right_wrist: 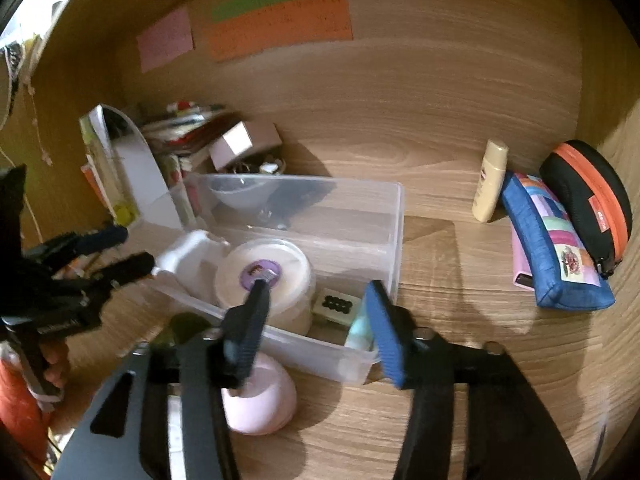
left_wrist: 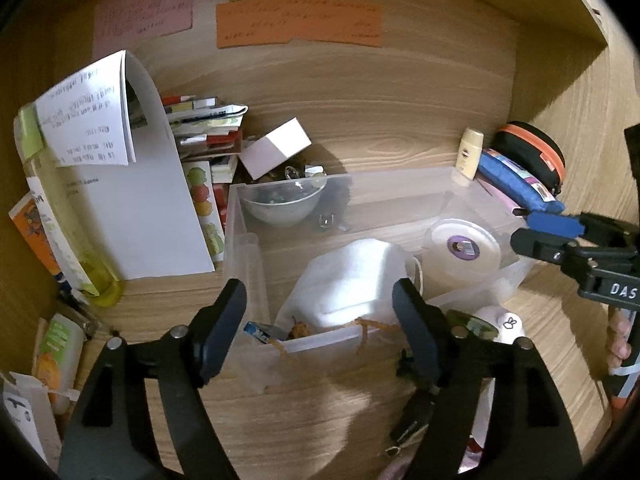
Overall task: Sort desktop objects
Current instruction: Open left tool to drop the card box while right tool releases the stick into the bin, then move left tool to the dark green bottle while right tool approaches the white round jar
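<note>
A clear plastic bin [left_wrist: 288, 192] [right_wrist: 396, 240] lies on the wooden desk. Inside it are a round white tub with a purple label [left_wrist: 462, 256] [right_wrist: 264, 276], a white pouch [left_wrist: 348, 276] and a clear bowl [left_wrist: 280, 204]. My left gripper [left_wrist: 320, 328] stands open over the bin's near end, its pads touching nothing. My right gripper [right_wrist: 316, 320] is open too, above the bin's corner, where a small tile with black dots [right_wrist: 336, 306] lies. Each gripper also shows at the other view's edge: right gripper [left_wrist: 522, 230], left gripper [right_wrist: 132, 250].
A cream bottle [right_wrist: 490, 180], a blue pencil case [right_wrist: 552, 248] and a black-and-orange case [right_wrist: 588, 200] sit at the right. Papers [left_wrist: 120, 160], booklets and a white box [left_wrist: 276, 148] crowd the left. A pink round object [right_wrist: 260, 396] lies before the bin. Wooden walls close in behind and beside.
</note>
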